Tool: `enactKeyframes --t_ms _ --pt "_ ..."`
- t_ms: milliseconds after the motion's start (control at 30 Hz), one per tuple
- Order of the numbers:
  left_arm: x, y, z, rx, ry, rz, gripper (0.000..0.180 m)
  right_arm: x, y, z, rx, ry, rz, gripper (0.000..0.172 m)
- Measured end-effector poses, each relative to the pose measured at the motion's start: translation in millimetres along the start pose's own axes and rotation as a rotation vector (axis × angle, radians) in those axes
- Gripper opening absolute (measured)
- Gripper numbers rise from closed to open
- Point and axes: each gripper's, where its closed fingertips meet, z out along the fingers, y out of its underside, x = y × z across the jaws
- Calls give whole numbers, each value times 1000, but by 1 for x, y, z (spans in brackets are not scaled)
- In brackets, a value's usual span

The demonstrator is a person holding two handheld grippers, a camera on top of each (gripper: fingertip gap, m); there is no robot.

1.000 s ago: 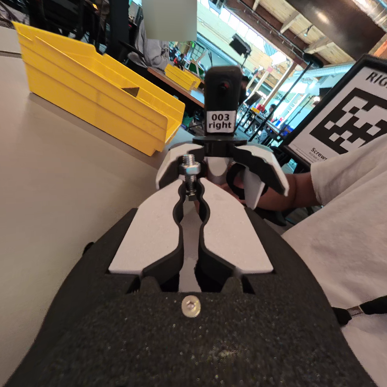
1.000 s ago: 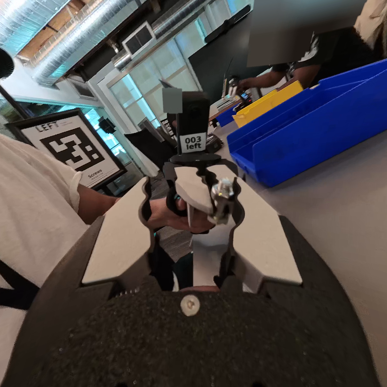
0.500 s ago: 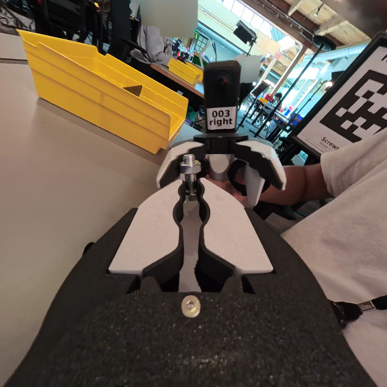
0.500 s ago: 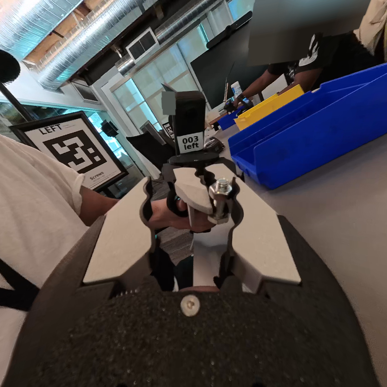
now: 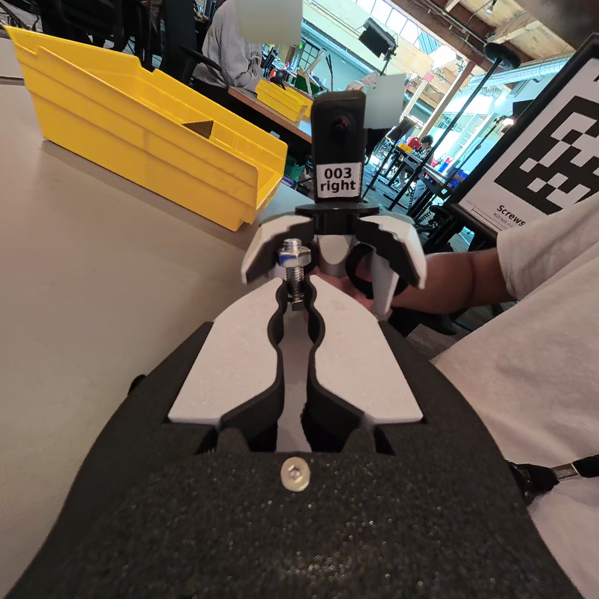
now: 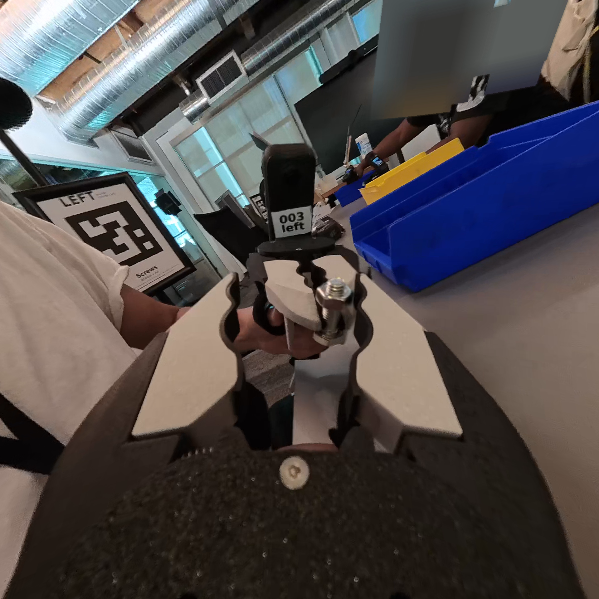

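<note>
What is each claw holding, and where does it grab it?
The left claw pinches a silver bolt by its threaded shaft, below the nut. The right claw is open around it and holds nothing.

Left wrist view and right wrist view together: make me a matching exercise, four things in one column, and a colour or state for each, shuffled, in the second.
Things:
1. left gripper
2. right gripper
3. bin beside the left gripper
4. bin beside the right gripper

States:
A. blue
B. jaws wide apart
C. yellow
D. clamped on a silver bolt carrying a nut

Pairs: 1-D, 2-B, 3-C, 4-A
</note>
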Motion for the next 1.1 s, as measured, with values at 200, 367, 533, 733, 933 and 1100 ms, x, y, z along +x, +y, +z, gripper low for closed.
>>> enactKeyframes --t_ms 200,367,533,733,933,1100 --pt "-12 0 -14 11 -42 -15 9 7 -2 -19 20 28 31 65" --pt "1 5 1 -20 21 -4 9 -5 6 2 -13 -33 12 72" --pt "-7 4 -8 -21 -20 12 9 9 -8 -20 28 49 -24 71" --pt "-13 1 -13 -12 -30 5 9 5 -6 -20 20 49 -45 71" --pt "-1 8 4 -60 3 39 9 1 2 -1 -13 5 -25 78" --pt "-7 0 -12 -10 -21 29 9 8 -8 -25 34 67 -28 76"
